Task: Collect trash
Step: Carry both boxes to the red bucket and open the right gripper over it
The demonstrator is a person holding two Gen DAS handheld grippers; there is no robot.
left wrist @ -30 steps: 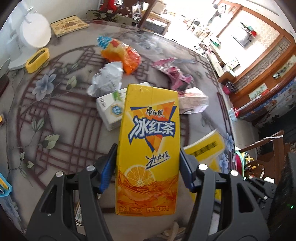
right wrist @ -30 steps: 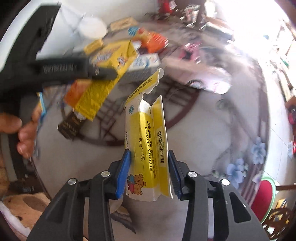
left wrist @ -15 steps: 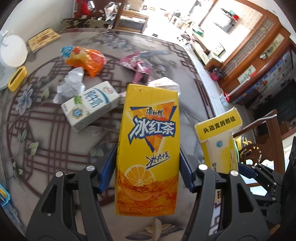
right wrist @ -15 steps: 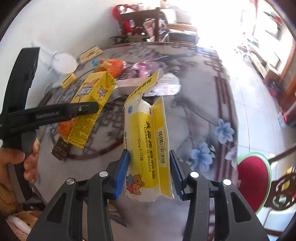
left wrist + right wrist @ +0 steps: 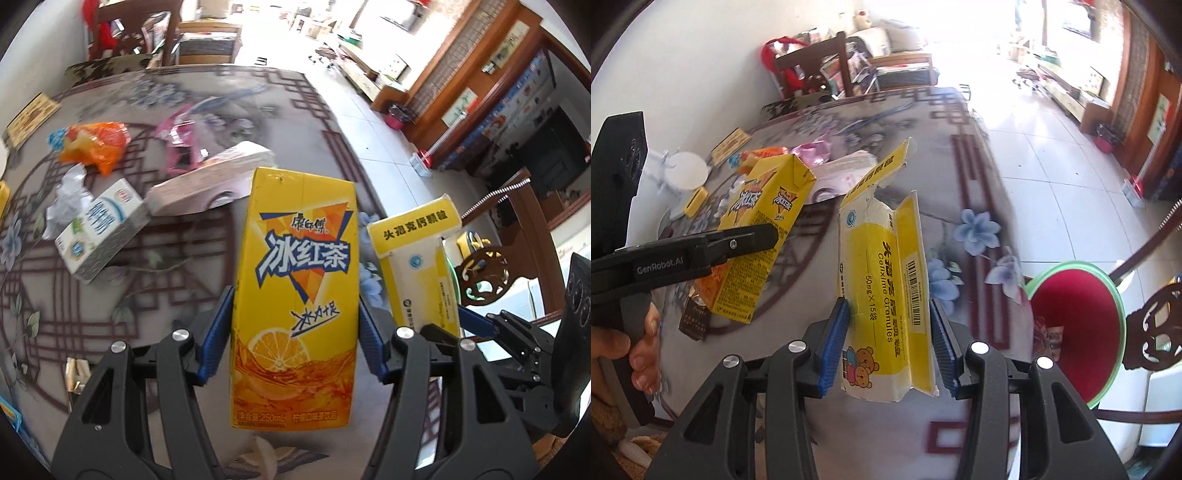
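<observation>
While both pairs of tongs are loaded, the step in hand looks like a carry to wherever the rubbish goes, and no bin shows in either view, so the drop point cannot be told. The left tongs (image 5: pixel 295 332) are clamped on the yellow iced-tea carton (image 5: pixel 295 302), blue pads pressed on its two narrow sides low on the body, carton upright and clear of the counter (image 5: pixel 184 295). The right tongs (image 5: pixel 888 343) are clamped on the torn yellow medicine box (image 5: pixel 886 288), also low down, its ripped top flap (image 5: pixel 879 171) sticking up and away from the pads.

To carry well, I would keep both grips steady and both packs upright. The medicine box is opened card and probably squashes easily, so more squeeze is unlikely to help; it could fold and slip out. The carton may hold a little liquid, which I cannot tell from here, so tipping it seems unwise.

The two loads sit close, the box just to the right of the left tongs, so keeping them apart avoids a knock. Beyond the left tongs, more trash lies on the counter: a white milk carton (image 5: pixel 99 229), a crumpled white wrapper (image 5: pixel 68 201), an orange snack bag (image 5: pixel 94 146), a pink wrapper (image 5: pixel 181 140) and a pale flat pack (image 5: pixel 210 181). Those wait for later trips.
</observation>
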